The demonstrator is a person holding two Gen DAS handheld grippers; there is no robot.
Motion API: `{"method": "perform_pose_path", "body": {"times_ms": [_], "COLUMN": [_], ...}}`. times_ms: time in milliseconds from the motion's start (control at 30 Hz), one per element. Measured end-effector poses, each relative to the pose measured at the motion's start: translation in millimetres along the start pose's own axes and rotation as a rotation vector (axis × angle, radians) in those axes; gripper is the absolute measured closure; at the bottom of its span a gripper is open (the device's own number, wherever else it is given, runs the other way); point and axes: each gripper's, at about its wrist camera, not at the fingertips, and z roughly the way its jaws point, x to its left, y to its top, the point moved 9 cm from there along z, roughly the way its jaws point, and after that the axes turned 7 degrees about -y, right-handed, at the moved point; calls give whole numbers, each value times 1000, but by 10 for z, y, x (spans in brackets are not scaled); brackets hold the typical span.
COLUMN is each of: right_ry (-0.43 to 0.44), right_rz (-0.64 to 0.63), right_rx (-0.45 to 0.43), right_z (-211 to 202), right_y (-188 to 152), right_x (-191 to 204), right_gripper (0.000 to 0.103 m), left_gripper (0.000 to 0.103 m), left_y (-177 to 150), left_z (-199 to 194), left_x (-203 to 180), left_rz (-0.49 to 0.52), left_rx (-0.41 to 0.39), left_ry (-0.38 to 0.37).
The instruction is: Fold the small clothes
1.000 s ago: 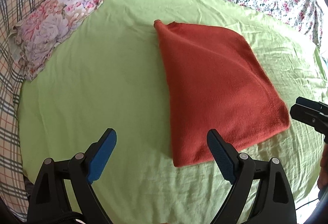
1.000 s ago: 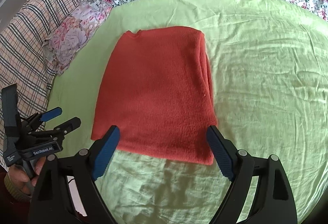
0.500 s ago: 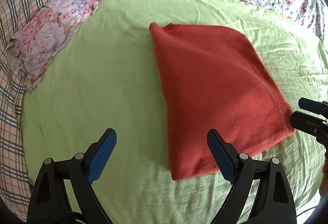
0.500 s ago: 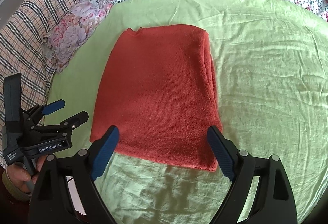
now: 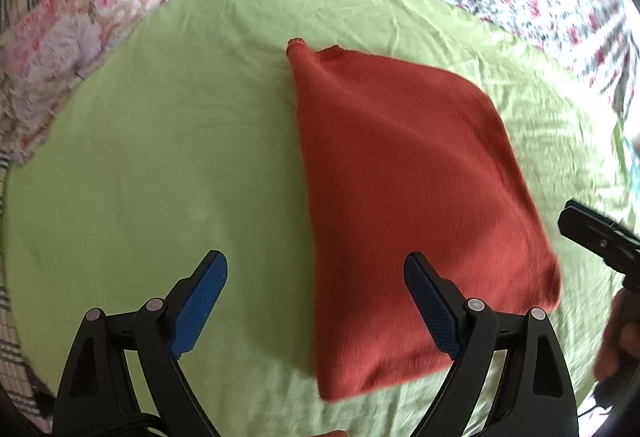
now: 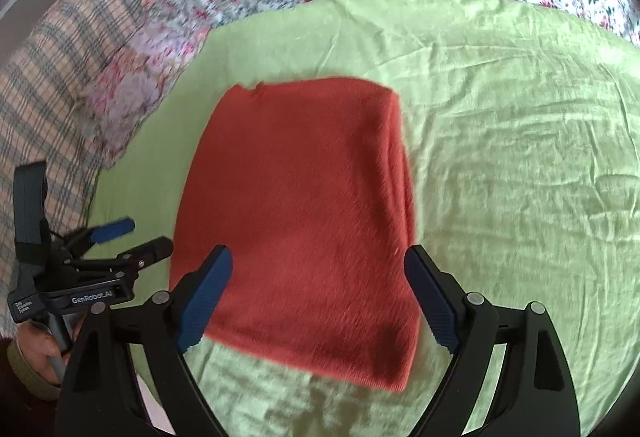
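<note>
The folded red garment point(image 6: 304, 221) lay flat on the green sheet point(image 6: 520, 177) — centre of the bed. The right gripper point(image 6: 318, 293) hung spread at its six o'clock edge; the left gripper point(image 5: 316, 297) — spread, empty — at its seven o'clock corner.

Two wrist cameras look steeply down, close, from the near edge of the green sheet point(image 5: 160, 157); both share the red garment point(image 6: 304, 221).

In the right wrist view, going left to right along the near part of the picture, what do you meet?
Left gripper held in a hand → right gripper's left finger → red folded garment → right gripper's right finger → bare green sheet.
</note>
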Motion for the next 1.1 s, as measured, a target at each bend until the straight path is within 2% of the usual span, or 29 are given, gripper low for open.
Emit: {"method": "perform_pose_path", "body": {"times_ms": [100, 300, 333, 367, 400, 500, 667, 867, 900, 967, 1100], "right_ry": [12, 22, 28, 34, 37, 11, -60, -78, -72, -78, -131], "right_rz": [70, 194, 211, 223, 229, 199, 135, 135, 145, 159, 113], "right_rx": [8, 66, 82, 100, 119, 45, 103, 114, 115, 109, 46], "right_z": [171, 712, 819, 907, 967, 804, 1079, 1016, 982, 867, 518], "right_y": [158, 386, 402, 410, 417, 542, 428, 443, 454, 449, 366], "right_x": [-155, -411, -440, -464, -469, -454, -482, -473, -489, -558, -643], "right_gripper": [17, 44, 58, 90, 91, 92, 92, 89, 86, 67, 52], "left_gripper": [12, 12, 12, 13, 13, 13, 11, 14, 14, 14, 14], "left_y": [170, 446, 480, 536, 573, 612, 577, 541, 521, 432, 220], "left_z": [181, 532, 571, 602, 612, 715, 825, 582, 531, 412, 220], "left_x": [57, 241, 260, 282, 296, 327, 300, 233, 225, 210, 183], "left_rz": [-38, -122, -133, -135, -131, -113, -91, -55, -49, -39, -38], "left_rx": [23, 54, 58, 57, 51, 59, 69, 62, 54, 42, 30], "left_ry": [-46, -76, -76, -68, -55, -12, 21, 67, 73, 85, 109]}}
